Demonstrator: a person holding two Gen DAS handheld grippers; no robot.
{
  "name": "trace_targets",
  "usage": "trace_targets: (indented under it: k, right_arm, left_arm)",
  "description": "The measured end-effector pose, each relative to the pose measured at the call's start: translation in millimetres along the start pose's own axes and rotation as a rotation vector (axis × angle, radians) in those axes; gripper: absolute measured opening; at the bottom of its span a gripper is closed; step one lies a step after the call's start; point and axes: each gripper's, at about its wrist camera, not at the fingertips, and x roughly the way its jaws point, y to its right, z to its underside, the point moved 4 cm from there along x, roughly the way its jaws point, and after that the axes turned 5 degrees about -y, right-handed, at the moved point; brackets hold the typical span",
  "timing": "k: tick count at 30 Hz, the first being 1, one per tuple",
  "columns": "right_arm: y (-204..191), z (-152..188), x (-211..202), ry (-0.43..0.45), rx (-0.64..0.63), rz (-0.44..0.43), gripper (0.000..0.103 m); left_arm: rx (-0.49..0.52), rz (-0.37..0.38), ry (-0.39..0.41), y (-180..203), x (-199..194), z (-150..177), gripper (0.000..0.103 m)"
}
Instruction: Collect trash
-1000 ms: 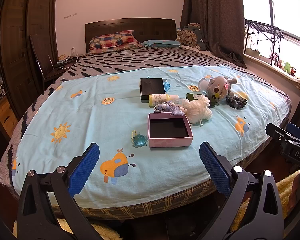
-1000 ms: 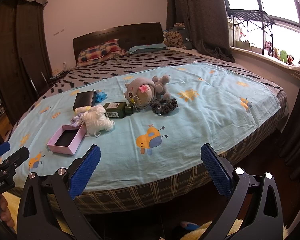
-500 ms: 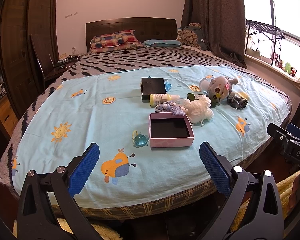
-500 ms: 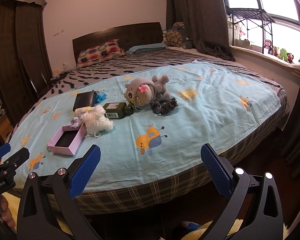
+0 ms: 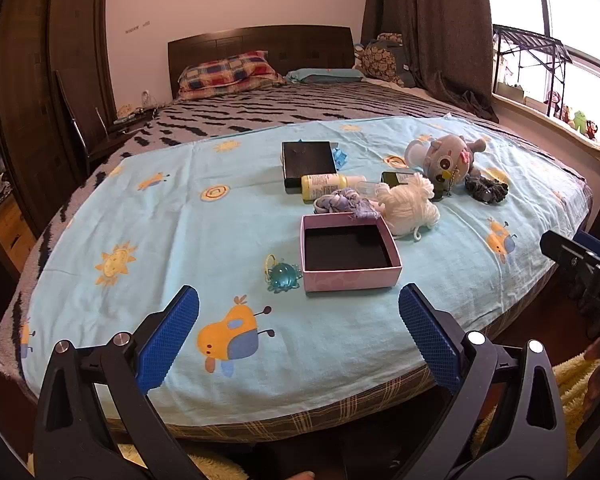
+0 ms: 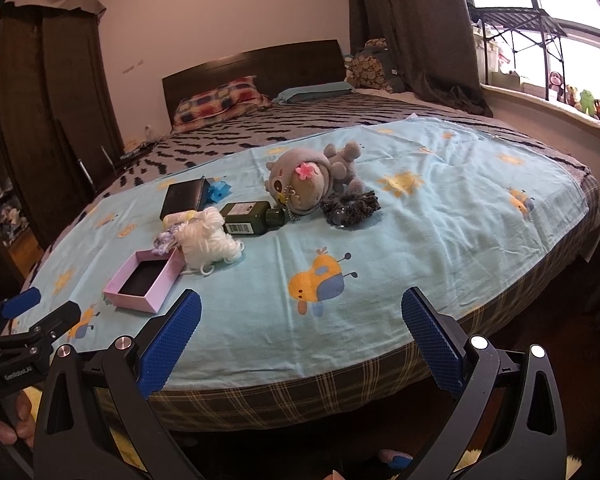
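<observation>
An open pink box (image 5: 350, 254) (image 6: 142, 278) lies on the light blue sheet (image 5: 180, 240). Behind it lie a white yarn ball (image 5: 414, 208) (image 6: 208, 236), a purple scrap (image 5: 342, 204), a yellow bottle (image 5: 326, 184), a dark green bottle (image 6: 252, 218), a black box (image 5: 308, 158) (image 6: 182, 198) and a blue trinket (image 5: 282, 276). My left gripper (image 5: 298, 334) is open and empty at the bed's near edge, in front of the pink box. My right gripper (image 6: 300, 338) is open and empty, further right along that edge.
A grey plush toy (image 5: 446, 158) (image 6: 308, 178) and a dark scrunchie (image 5: 486, 190) (image 6: 350, 206) lie right of the pile. Pillows (image 5: 228, 72) rest at the headboard. A dark wardrobe (image 5: 40, 80) stands left, a windowsill (image 5: 560, 120) right.
Both grippers have moved slightly closer to the bed; the items look a little larger. Nothing on the bed has moved. Both jaws stay open.
</observation>
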Motion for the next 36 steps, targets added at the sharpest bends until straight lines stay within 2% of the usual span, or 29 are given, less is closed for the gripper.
trace_targets:
  k: [3,8,15,20,26,32,34,36]
  right_arm:
    - [1,-7,2,0.013,-0.008,0.013,0.1]
    - [3,-16,18,-0.035,-0.013,0.041,0.1]
    - [10,-23,41,-0.044,-0.015,0.068,0.1]
    - [24,-34,65,-0.063,0.014,0.078,0.1]
    - [37,-52,103,-0.073,0.01,0.137,0.099]
    - [44,-62,139,-0.109,0.027,0.118,0.079]
    - [43,-63,142,-0.103,0.016,0.114,0.065]
    - [42,-63,141,-0.102,0.008,0.099,0.053]
  left_arm:
    - [-0.009,0.025,-0.027,0,9,0,0.095]
    - [-0.005,0.06,-0.037,8,19,-2,0.095]
    - [0.003,0.111,-0.085,22,40,-9,0.095]
    - [0.023,0.07,-0.128,27,64,-10,0.095]
    - [0.008,0.077,-0.16,26,88,-13,0.094]
    - [0.036,0.062,-0.149,31,102,-19,0.093]
    - [0.021,0.094,-0.151,31,105,-20,0.087]
    - [0.019,0.096,-0.136,30,104,-22,0.077]
